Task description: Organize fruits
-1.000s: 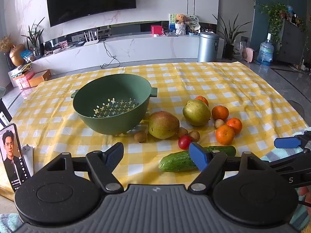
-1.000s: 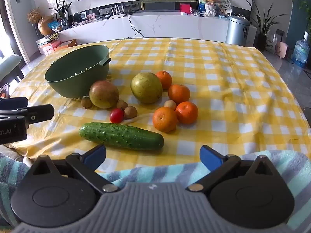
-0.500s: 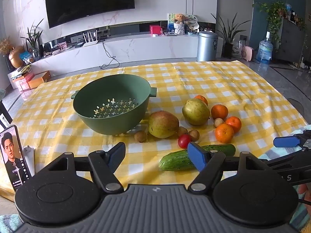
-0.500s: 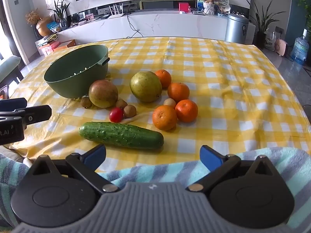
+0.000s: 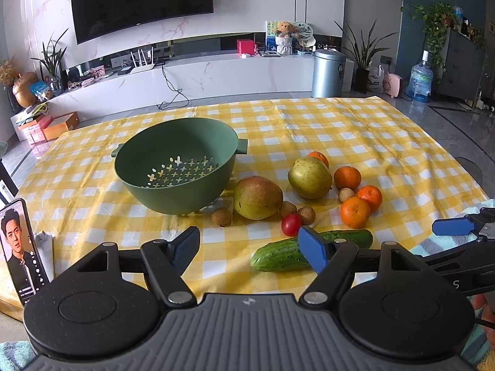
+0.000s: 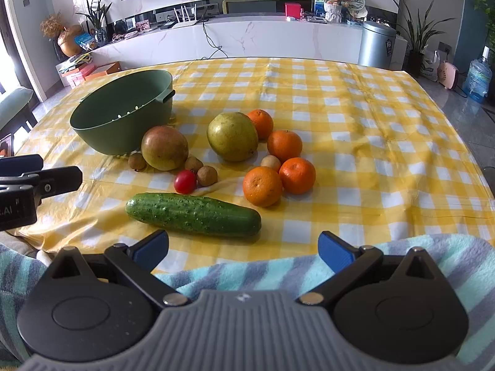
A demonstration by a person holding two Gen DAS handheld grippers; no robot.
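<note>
A green colander (image 5: 174,171) (image 6: 123,114) stands empty on the yellow checked tablecloth. To its right lie a reddish mango (image 5: 257,197) (image 6: 164,147), a green pear (image 5: 309,177) (image 6: 232,136), several tangerines (image 5: 355,211) (image 6: 262,186), small brown longans (image 5: 221,216) (image 6: 206,175), a cherry tomato (image 5: 291,224) (image 6: 185,181) and a cucumber (image 5: 278,252) (image 6: 193,214). My left gripper (image 5: 249,247) hovers open at the near table edge, short of the fruit. My right gripper (image 6: 243,249) is open too, above a striped towel, just short of the cucumber. Both hold nothing.
A phone (image 5: 20,247) with a lit screen leans at the near left edge. A striped blue towel (image 6: 433,262) drapes over the front edge. The tablecloth (image 6: 355,117) stretches bare to the right and rear. Beyond stand a TV wall, a bin and plants.
The left gripper's jaws have narrowed slightly. Both hands and all the fruit stay where they were.
</note>
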